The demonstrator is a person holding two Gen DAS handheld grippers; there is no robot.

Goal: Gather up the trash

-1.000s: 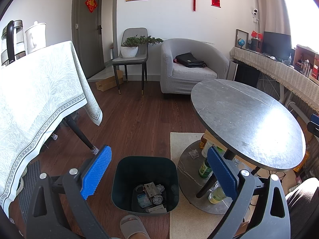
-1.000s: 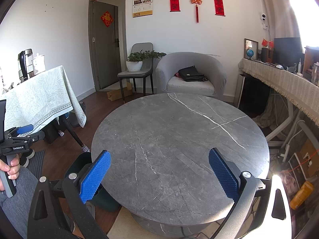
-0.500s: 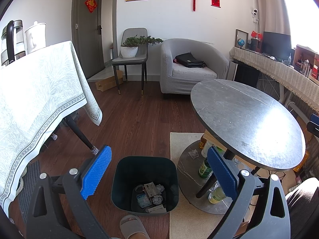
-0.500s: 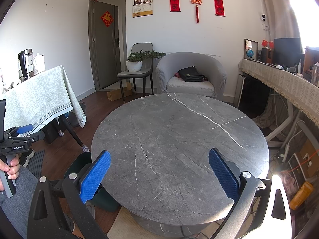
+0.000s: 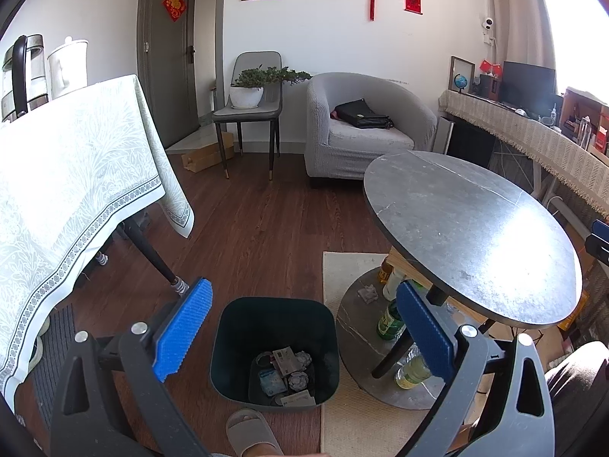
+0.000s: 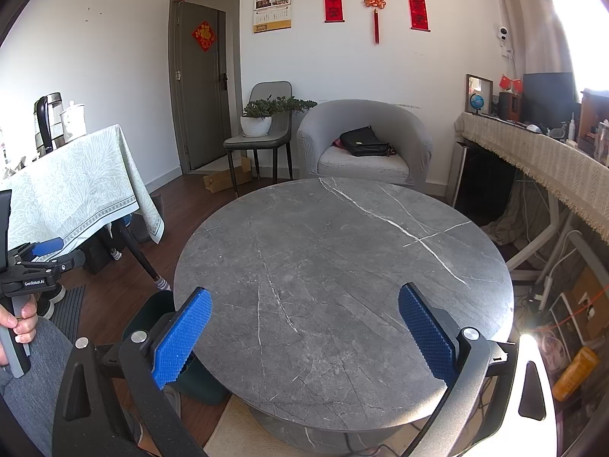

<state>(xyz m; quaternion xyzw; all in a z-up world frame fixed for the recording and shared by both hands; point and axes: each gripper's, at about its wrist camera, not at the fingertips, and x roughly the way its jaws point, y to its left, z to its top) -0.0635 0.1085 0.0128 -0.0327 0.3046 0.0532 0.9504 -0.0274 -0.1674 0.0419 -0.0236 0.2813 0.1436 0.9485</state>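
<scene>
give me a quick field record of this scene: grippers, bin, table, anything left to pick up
left gripper: open, empty, above the trash bin
right gripper: open, empty, over the round table
trash bin: dark green, on the wood floor beside the table, holds crumpled paper and wrappers
round table: grey marble top, nothing on it
lower shelf: crumpled scrap, bottles
slipper: in front of the bin

Round table point(image 6: 342, 266): matt grey veined stone. Floor point(image 5: 266, 221): glossy wood. Tablecloth point(image 5: 76, 182): patterned cloth.
</scene>
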